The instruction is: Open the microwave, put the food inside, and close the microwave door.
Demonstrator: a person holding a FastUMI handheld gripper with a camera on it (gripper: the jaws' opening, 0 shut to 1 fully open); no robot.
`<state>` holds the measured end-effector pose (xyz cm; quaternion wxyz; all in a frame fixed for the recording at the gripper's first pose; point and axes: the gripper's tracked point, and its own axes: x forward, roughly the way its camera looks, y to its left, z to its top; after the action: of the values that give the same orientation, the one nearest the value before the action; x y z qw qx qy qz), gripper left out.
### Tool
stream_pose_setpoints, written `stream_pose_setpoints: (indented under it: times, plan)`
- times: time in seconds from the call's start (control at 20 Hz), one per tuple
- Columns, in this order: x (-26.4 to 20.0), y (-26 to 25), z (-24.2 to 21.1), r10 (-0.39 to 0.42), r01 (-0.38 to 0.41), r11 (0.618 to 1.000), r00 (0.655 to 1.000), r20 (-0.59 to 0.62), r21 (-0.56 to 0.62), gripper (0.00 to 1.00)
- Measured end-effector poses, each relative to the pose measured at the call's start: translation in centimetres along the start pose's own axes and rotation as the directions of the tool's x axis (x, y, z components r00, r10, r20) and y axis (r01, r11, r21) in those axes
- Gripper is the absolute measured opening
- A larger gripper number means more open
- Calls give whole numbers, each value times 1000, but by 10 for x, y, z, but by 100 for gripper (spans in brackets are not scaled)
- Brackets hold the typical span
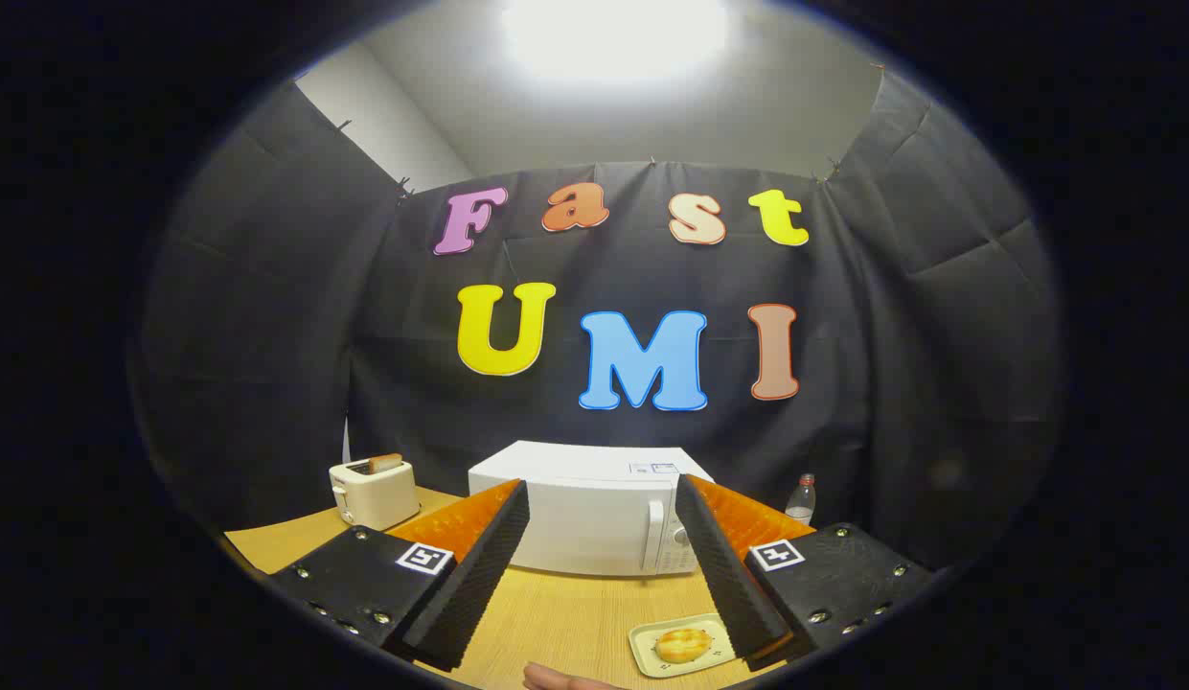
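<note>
Something small and rounded, maybe a fingertip (pixel 556 678), is peeking in at the very near edge of the surface (pixel 575 613), but it is too little to tell for sure. Just past it, the tongs (pixel 602 498) are standing wide open and holding nothing, with bare wood between their two fingers. They are probably staying open like that because the first job is the door, not the food.

Food (pixel 681 644) is sitting on a small pale plate (pixel 651 656), near the camera and right beside the inner edge of the right finger. It looks like a round golden bun. It is likely waiting close by so it is easy to pick up after the door is opened.

Farther off, the white microwave (pixel 594 522) is standing in the middle with its door shut. Its handle (pixel 654 537) is on the right side, near the right finger's tip, so that is the spot to pull.

To the far left a toaster (pixel 374 491) is holding a slice of bread. To the far right a clear bottle (pixel 801 498) is standing. Both are well apart from the microwave, so nothing seems to be blocking the door's swing.
</note>
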<state>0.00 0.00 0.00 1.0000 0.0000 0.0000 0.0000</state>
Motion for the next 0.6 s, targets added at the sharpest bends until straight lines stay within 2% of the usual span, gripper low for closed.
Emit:
stream_pose_setpoints:
  times: [0.6]
  plan:
    - [-3,-4,11,-6,6,1000,999,35,18,97]
